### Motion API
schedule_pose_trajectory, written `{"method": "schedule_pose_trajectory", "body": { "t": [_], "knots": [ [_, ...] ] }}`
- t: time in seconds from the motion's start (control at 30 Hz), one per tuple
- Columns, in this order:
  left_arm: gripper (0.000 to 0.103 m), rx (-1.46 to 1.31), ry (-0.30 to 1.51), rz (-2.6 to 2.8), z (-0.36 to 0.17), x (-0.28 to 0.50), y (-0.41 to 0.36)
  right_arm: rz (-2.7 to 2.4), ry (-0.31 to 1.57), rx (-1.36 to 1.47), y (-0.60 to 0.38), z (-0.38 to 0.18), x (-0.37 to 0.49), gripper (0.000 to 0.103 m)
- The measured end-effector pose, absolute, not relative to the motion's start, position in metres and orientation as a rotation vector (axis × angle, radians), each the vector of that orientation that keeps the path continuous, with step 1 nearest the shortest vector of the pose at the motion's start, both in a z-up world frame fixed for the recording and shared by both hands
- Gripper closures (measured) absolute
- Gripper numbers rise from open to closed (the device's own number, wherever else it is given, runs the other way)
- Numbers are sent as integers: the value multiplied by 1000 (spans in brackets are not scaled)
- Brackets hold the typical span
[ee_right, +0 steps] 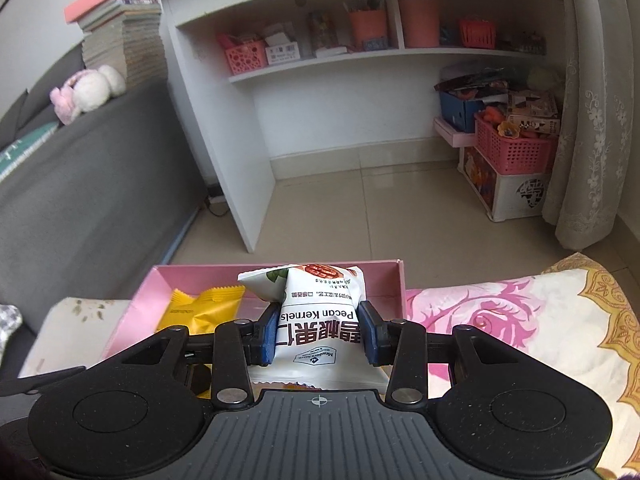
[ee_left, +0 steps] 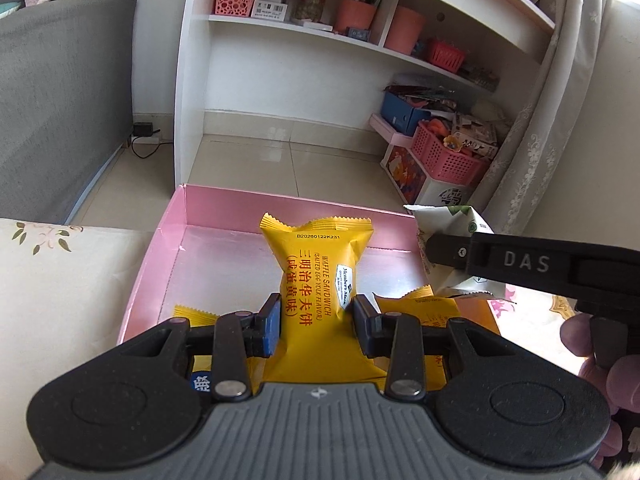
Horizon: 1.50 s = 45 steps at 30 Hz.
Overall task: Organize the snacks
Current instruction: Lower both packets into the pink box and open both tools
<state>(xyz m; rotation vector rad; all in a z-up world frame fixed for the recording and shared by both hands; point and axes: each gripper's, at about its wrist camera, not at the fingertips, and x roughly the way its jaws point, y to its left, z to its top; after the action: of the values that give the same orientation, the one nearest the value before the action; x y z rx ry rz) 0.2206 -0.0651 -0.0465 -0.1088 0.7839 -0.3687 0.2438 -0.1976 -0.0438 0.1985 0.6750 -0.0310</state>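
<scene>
Snack packets hang over a pink box (ee_left: 168, 248): the left gripper (ee_left: 316, 320) clamps a yellow waffle sandwich packet (ee_left: 316, 264), long axis pointing away toward the far wall, while the right gripper (ee_right: 318, 332) pinches a white pecan kernels bag (ee_right: 316, 320) above the box's right end. Another yellow packet (ee_left: 420, 312) lies below.

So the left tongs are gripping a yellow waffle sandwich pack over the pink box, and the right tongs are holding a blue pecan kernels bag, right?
Not quite: the pecan kernels bag in the right tongs is white, not blue, as the right wrist view shows. The rest holds: the left tongs grip the yellow waffle sandwich pack over the pink box.
</scene>
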Motion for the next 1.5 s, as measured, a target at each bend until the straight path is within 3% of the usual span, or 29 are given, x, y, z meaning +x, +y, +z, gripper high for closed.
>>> {"method": "schedule_pose_trajectory", "body": {
  "t": [0.3,0.37,0.43,0.63,1.5],
  "knots": [
    [67,-122,799,-352,-54,224,-61,-72,704,205,-202,-56,255,62],
    [61,-121,800,-355,-53,224,-60,-70,689,222,-203,-53,252,59],
    [45,-121,796,-352,-52,223,-60,-66,681,240,-205,-50,250,43],
    [33,-119,781,-364,-45,221,-61,-67,664,220,-203,-38,245,32],
    [2,-32,727,-405,-7,165,-49,-69,624,170,-196,19,173,11]
  ]
}}
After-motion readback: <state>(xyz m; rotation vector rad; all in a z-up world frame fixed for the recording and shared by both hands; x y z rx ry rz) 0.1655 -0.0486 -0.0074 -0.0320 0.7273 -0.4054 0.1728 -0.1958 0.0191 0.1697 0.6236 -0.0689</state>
